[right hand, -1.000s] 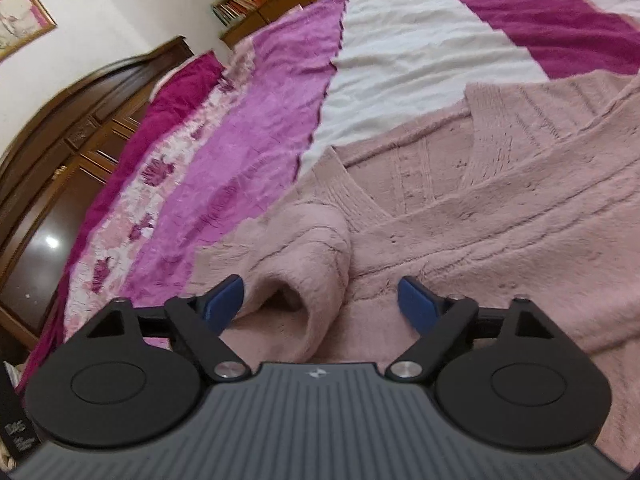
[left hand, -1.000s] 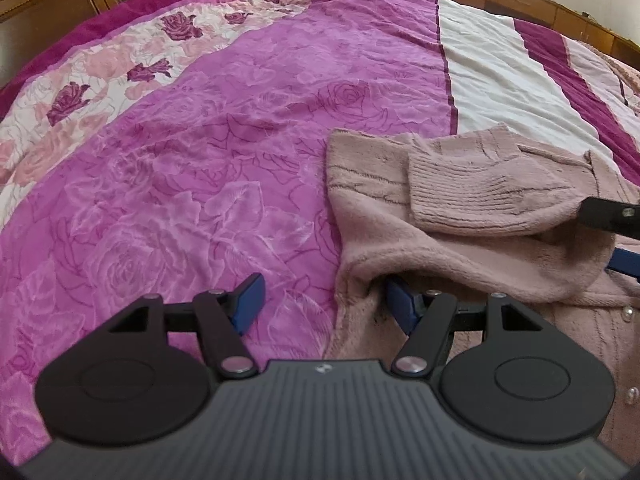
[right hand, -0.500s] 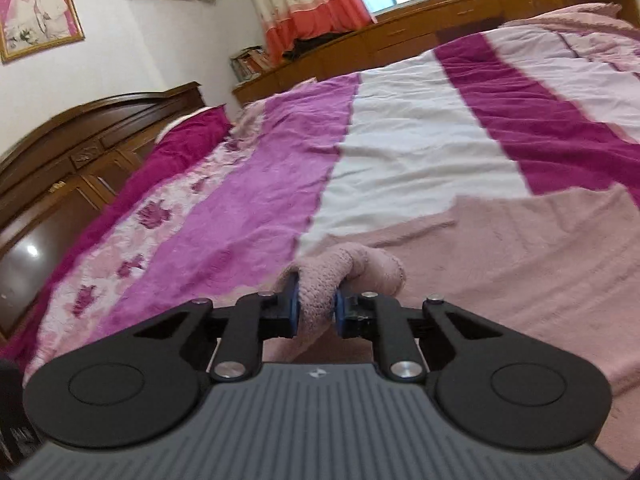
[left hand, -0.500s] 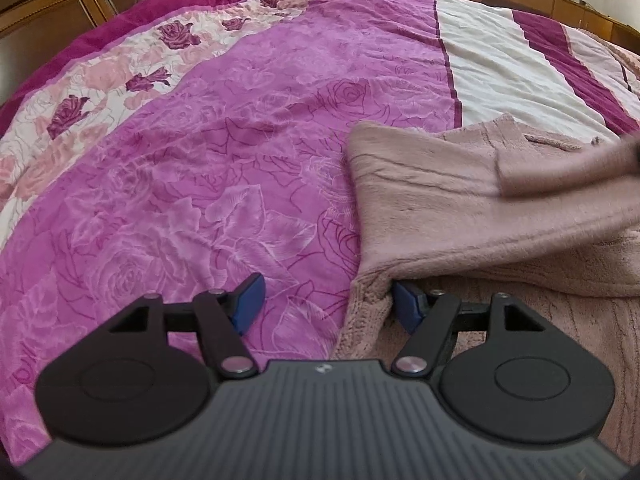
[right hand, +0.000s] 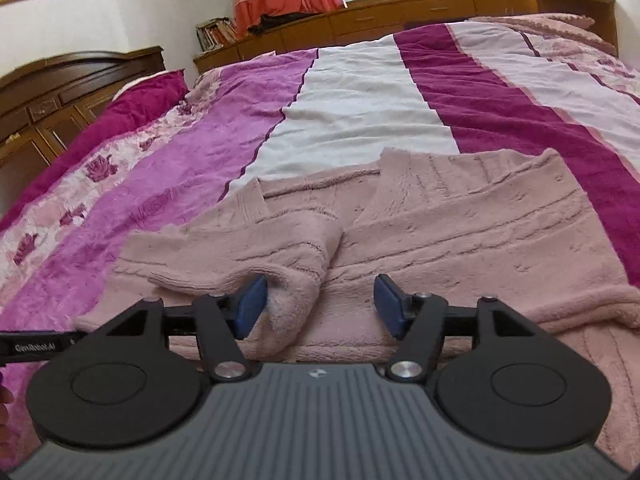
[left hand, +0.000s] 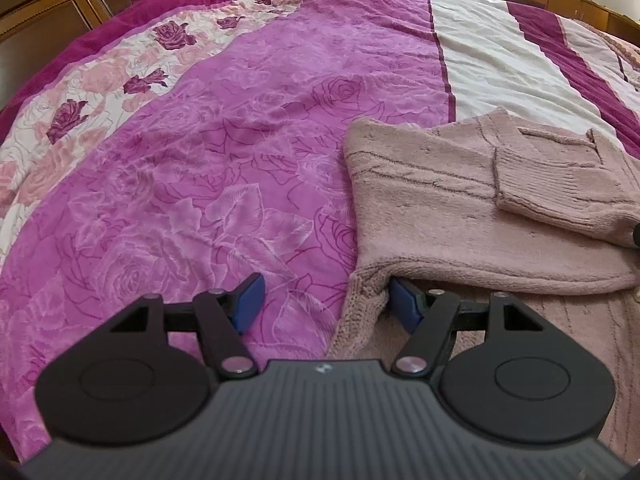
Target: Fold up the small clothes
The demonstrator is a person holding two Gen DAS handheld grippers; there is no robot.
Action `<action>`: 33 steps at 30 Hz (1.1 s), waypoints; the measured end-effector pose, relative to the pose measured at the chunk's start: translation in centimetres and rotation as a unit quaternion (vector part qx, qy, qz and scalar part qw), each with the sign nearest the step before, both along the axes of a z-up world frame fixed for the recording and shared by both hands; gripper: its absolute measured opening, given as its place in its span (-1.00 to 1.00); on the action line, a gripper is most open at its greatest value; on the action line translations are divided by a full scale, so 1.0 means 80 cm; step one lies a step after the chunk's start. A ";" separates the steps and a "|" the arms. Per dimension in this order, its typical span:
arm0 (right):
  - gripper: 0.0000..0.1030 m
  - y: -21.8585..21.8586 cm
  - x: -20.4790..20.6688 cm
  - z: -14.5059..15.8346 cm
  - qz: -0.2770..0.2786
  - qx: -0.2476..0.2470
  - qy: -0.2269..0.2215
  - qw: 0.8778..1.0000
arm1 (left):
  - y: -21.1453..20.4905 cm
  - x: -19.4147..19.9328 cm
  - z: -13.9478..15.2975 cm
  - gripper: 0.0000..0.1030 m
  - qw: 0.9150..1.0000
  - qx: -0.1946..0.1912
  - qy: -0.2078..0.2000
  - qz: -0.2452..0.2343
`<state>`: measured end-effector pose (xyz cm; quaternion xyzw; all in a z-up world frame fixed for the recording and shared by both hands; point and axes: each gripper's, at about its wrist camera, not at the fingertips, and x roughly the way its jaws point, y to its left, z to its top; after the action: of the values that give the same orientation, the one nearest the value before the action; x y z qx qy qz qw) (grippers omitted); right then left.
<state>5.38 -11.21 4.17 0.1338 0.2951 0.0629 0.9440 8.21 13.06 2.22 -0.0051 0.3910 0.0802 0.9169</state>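
Pink sweater (right hand: 460,240), tongs (right hand: 318,306) apparently apart

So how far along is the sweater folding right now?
Done: one sleeve lies folded across the pink sweater on the bedspread. In hand: nothing; the right gripper is open over the sleeve's cuff, and the left gripper is open at the sweater's left edge. Left: the remaining folds, as the body is mostly spread flat.
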 end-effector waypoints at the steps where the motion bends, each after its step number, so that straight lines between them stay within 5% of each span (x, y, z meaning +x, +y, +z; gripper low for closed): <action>1: 0.30 -0.002 -0.002 0.004 -0.002 0.003 -0.002 1.000 | -0.001 -0.003 0.002 0.34 1.000 0.001 0.000 -0.002; 16: 0.30 0.023 -0.037 0.034 0.028 0.003 -0.025 0.999 | -0.010 -0.031 0.058 0.31 0.998 -0.029 -0.044 -0.032; 33: 0.30 0.062 -0.015 0.040 0.074 -0.003 -0.030 0.997 | 0.002 0.001 0.007 0.35 0.999 -0.030 0.014 0.008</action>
<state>4.18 -6.29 7.37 0.1070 0.2758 0.1357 0.9456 8.33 13.26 2.78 -0.0344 0.4061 0.0760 0.9100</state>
